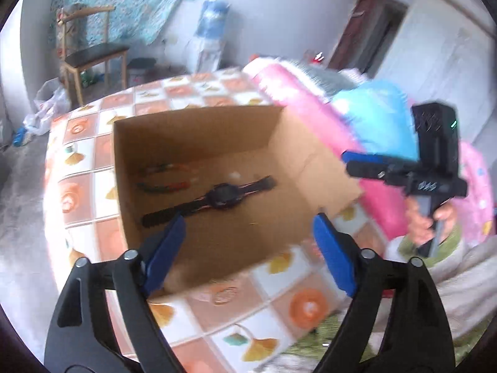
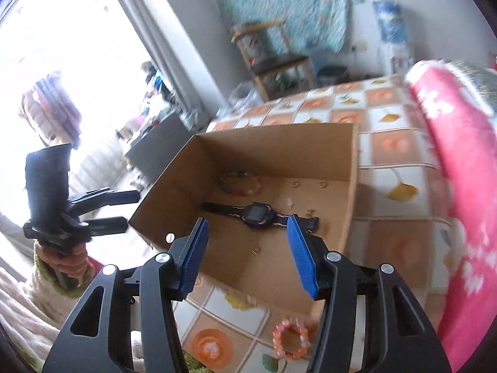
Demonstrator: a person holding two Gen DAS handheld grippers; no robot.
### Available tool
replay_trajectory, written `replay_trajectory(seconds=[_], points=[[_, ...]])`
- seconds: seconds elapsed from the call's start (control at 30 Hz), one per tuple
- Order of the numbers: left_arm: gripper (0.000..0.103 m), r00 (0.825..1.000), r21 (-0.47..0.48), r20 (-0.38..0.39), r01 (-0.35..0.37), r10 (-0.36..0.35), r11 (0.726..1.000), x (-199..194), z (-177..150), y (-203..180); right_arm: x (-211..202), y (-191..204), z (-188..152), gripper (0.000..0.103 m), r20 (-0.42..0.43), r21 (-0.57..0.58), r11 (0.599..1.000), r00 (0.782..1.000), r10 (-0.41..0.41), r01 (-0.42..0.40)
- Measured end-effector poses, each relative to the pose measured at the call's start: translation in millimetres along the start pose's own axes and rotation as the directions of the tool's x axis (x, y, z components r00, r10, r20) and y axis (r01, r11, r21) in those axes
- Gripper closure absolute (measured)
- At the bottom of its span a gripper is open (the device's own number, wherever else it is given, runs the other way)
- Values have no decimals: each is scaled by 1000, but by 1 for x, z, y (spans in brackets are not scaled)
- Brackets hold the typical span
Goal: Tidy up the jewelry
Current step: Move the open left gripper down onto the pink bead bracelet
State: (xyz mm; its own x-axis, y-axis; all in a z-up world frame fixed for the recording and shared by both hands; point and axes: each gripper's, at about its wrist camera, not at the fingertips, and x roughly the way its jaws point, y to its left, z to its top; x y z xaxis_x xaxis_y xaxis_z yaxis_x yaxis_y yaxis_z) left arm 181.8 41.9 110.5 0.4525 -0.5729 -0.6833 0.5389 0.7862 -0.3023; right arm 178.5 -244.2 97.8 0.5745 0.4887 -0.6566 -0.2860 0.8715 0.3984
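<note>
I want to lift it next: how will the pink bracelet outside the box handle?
The pink bracelet looks beaded, so it is probably light and may sag rather than hold its ring shape. Lying flat on the patterned cover, it seems unlikely to roll.

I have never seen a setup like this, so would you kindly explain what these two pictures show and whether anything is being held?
A person holds a handheld gripper in each hand; each has a camera looking along its blue fingers. One picture is from the left gripper, the other from the right gripper. Both stand open and hold nothing. On the patterned bedspread sits an open cardboard box containing a watch and a bead bracelet. A pink bracelet lies outside the box.
</note>
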Motion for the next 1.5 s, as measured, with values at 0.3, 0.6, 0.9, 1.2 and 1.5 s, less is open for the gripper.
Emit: replay_trajectory(seconds=[0.3,0.6,0.9,1.2,1.5], points=[[16,986,205,-101,153,-135,967,29,-57,-72,-47,10,-50,51,14,-30,995,995,-98,98],[16,984,191,-175,17,17,981,104,-94,-89,-22,-24,-101,51,-179,49,969,957,-230,242],[23,989,190,-136,-37,64,981,139,-96,-104,-5,-53,-119,63,-246,104,926,912,-329,362],[52,987,127,-159,24,-3,992,165,-89,-110,9,-68,-117,75,-270,207,936,936,-224,284],[65,981,132,-186,-38,63,991,187,-79,-110,31,-62,-113,75,-285,184,951,940,-189,247]])
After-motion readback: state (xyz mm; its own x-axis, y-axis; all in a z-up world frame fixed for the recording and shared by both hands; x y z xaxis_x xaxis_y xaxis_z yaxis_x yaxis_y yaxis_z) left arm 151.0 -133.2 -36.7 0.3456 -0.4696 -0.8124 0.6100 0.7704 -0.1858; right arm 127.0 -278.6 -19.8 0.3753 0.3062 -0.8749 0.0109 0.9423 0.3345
